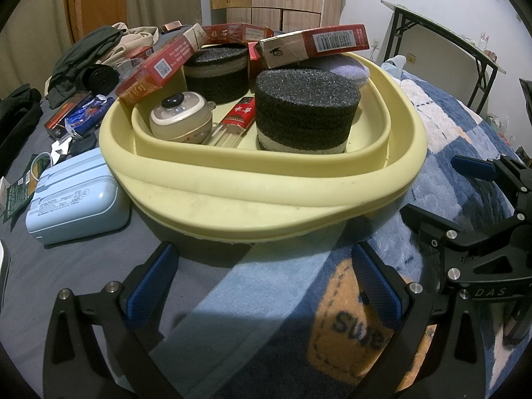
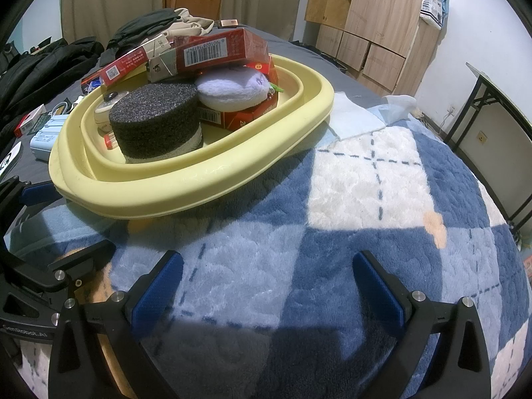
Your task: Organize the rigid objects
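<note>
A pale yellow basin (image 1: 266,196) (image 2: 206,179) rests on the bed. It holds two black foam cylinders (image 1: 306,113) (image 2: 156,123), red cartons (image 1: 316,48) (image 2: 212,51), a cream round gadget (image 1: 181,121), a red-capped lighter (image 1: 237,119) and a lilac plush pad (image 2: 232,91). My left gripper (image 1: 262,286) stands open just in front of the basin's near rim with nothing between its fingers. My right gripper (image 2: 266,286) is open and empty over the blue checked blanket (image 2: 365,199), to the right of the basin. The right gripper's blue pad also shows in the left wrist view (image 1: 475,169).
A light blue case (image 1: 76,199) lies left of the basin, beside small packets (image 1: 79,118), a black lens-like item (image 1: 99,78) and piled clothes (image 1: 96,50). A folded white cloth (image 2: 355,119) lies right of the basin. Wooden cabinets (image 2: 375,20) and a folding table (image 1: 442,40) stand behind.
</note>
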`<state>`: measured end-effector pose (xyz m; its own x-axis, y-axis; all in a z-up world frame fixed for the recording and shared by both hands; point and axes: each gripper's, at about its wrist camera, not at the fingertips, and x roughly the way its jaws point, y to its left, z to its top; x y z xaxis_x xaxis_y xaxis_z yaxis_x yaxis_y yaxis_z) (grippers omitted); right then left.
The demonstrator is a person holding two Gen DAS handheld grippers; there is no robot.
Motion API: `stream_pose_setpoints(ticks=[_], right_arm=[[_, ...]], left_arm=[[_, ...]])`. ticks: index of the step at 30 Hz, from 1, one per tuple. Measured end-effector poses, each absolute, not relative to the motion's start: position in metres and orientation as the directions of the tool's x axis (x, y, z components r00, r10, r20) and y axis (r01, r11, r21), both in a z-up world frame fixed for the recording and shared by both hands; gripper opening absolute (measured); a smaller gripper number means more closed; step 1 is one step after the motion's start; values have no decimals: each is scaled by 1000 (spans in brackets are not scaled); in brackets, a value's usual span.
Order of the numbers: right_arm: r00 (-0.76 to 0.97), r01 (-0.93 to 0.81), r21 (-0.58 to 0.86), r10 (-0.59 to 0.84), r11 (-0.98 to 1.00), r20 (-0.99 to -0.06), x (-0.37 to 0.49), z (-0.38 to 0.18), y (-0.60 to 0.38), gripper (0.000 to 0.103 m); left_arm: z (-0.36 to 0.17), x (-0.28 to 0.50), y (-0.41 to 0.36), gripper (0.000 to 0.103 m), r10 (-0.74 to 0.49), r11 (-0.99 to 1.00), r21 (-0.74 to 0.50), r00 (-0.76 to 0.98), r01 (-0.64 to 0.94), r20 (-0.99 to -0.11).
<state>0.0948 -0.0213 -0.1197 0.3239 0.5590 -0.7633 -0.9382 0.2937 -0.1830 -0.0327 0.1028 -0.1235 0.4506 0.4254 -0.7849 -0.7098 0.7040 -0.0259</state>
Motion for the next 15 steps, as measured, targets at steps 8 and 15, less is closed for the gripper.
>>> stream_pose_setpoints(ticks=[8, 15], right_arm=[[324, -938, -183, 559, 294, -763, 95, -120, -21, 103], [324, -938, -183, 559, 294, -763, 95, -120, -21, 103]], left_arm=[[-124, -33, 103, 103, 425, 704, -26, 451, -710, -785], [-124, -32, 103, 103, 423, 704, -30, 453, -710, -785]])
